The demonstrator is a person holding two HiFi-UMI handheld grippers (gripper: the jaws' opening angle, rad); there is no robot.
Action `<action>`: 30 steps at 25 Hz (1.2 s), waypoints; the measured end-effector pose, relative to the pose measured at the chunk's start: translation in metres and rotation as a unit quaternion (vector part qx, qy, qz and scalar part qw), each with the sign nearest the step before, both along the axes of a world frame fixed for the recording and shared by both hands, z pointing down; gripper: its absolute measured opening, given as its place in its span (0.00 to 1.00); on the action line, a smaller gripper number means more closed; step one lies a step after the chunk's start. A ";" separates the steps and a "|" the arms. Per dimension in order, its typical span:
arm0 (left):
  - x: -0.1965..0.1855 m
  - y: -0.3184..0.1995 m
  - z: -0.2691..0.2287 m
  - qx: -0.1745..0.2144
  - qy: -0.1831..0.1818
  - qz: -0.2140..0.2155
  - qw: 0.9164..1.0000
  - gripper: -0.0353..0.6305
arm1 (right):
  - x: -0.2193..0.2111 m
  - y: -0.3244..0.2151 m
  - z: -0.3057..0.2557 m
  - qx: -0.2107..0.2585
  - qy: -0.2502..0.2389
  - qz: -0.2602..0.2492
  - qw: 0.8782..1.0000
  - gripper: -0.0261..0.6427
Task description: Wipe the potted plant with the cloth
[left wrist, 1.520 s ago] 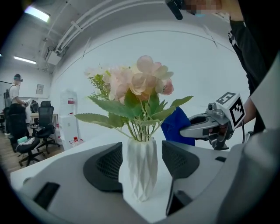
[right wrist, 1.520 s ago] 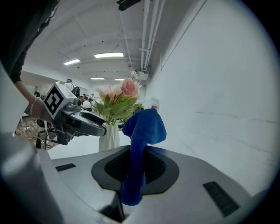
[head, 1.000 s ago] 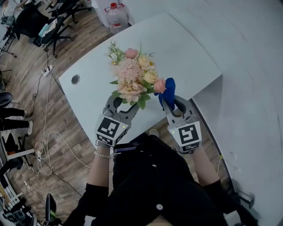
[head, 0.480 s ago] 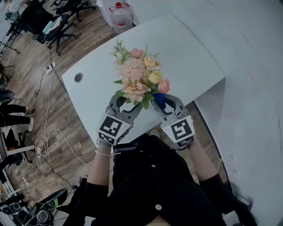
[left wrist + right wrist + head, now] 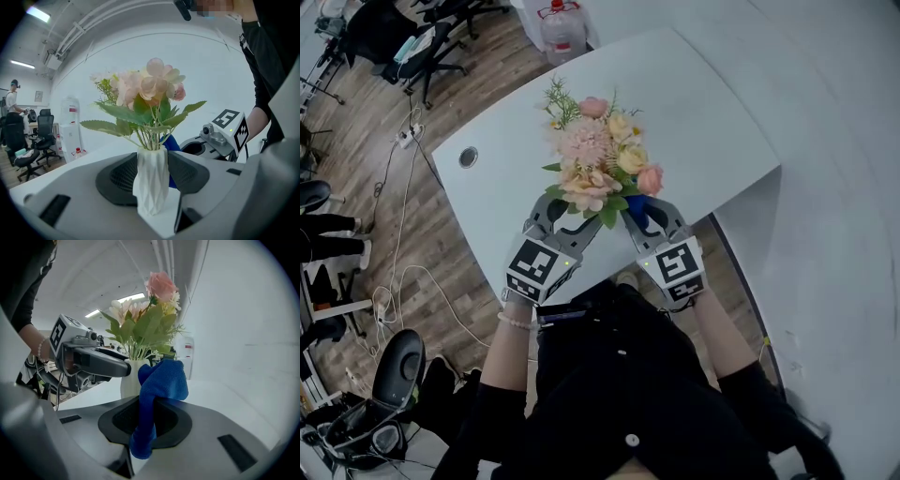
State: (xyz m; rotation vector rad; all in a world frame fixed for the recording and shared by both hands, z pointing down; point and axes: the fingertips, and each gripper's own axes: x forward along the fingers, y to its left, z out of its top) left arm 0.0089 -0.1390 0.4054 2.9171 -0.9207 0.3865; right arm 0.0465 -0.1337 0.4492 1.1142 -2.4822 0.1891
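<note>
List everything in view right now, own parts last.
table: one, white, centre of head view
vase: one, white, faceted, between left gripper jaws
flowers: one bunch, pink, peach, yellow, green leaves, in vase
cloth: one, blue, in right gripper jaws, beside vase
water jug: one, clear, red cap, floor beyond table
office chairs: at least two, black, far left
cables: several, white, floor left of table
left gripper: one, grey, shut on vase
right gripper: one, grey, shut on cloth
person: one, black clothes, bracelet on left wrist
</note>
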 end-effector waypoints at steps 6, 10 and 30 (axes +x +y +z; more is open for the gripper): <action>0.000 0.000 0.000 0.000 -0.005 -0.001 1.000 0.38 | 0.006 -0.003 0.032 -0.038 0.014 0.004 0.999 0.16; 0.001 0.001 0.000 -0.001 -0.007 -0.001 1.000 0.38 | 0.009 -0.002 0.060 -0.071 0.016 0.014 0.997 0.16; 0.002 -0.002 0.005 0.004 -0.022 -0.006 1.000 0.38 | 0.007 -0.008 0.121 -0.263 -0.184 0.186 0.929 0.16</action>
